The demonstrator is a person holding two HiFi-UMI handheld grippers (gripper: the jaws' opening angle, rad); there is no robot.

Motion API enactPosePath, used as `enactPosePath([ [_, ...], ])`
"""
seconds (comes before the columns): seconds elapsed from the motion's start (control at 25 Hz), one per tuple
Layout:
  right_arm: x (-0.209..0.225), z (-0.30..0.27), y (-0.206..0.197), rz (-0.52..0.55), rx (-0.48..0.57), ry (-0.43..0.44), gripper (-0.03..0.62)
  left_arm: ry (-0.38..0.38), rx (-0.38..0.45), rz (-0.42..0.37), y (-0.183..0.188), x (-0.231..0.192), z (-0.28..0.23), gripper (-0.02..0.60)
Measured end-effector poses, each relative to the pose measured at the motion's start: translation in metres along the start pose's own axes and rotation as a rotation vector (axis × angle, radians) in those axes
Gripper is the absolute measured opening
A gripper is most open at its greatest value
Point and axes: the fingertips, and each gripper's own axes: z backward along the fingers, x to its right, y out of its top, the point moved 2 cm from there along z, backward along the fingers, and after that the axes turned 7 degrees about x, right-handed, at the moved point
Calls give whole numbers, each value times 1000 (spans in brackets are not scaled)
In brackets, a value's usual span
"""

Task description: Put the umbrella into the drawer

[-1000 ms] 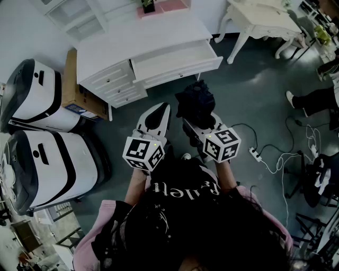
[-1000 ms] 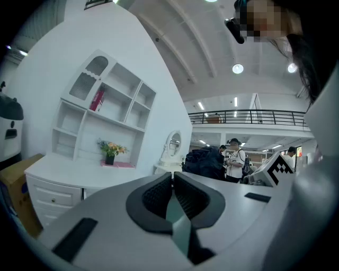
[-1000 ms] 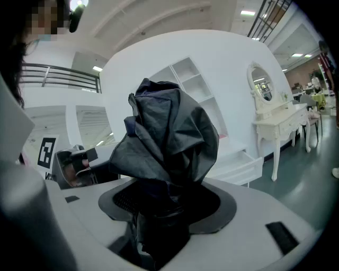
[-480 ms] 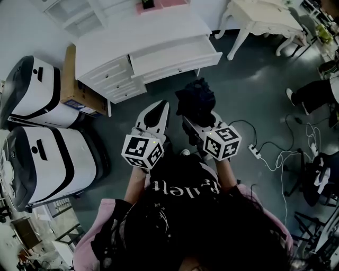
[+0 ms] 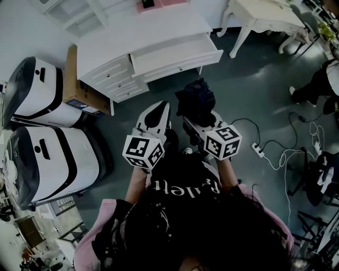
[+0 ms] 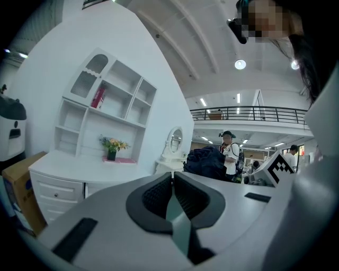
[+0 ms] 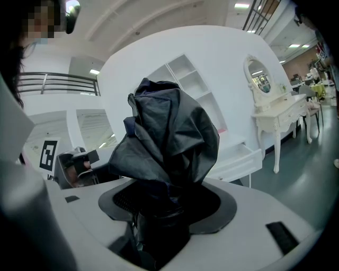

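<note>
The right gripper (image 5: 198,119) is still clamping the crumpled black fabric umbrella (image 5: 195,101), barely shifting; the left gripper (image 5: 160,107) is staying closed, empty.

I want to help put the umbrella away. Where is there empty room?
The open drawer looks bare inside. The desk top before the pink mat is bare, and so is the floor right of the desk. Crowded: cables at right, cardboard box and white machines at left.

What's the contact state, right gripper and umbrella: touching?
Touching. The right gripper view shows the right gripper with its jaws shut on the lower end of the folded umbrella, no gap on either side.
</note>
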Motion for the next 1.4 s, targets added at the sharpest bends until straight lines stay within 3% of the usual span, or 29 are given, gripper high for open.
enactPosePath([
  [0.56, 41, -45, 6, -35, -41, -57, 279, -30, -54, 42, -18, -42, -59, 25],
  [1.04, 83, -161, 47, -70, -70, -127, 279, -107, -77, 42, -1, -140, -160, 25],
  [1.4, 92, -238, 66, -73, -88, -176, 279, -135, -92, 59, 5, -218, -195, 25],
])
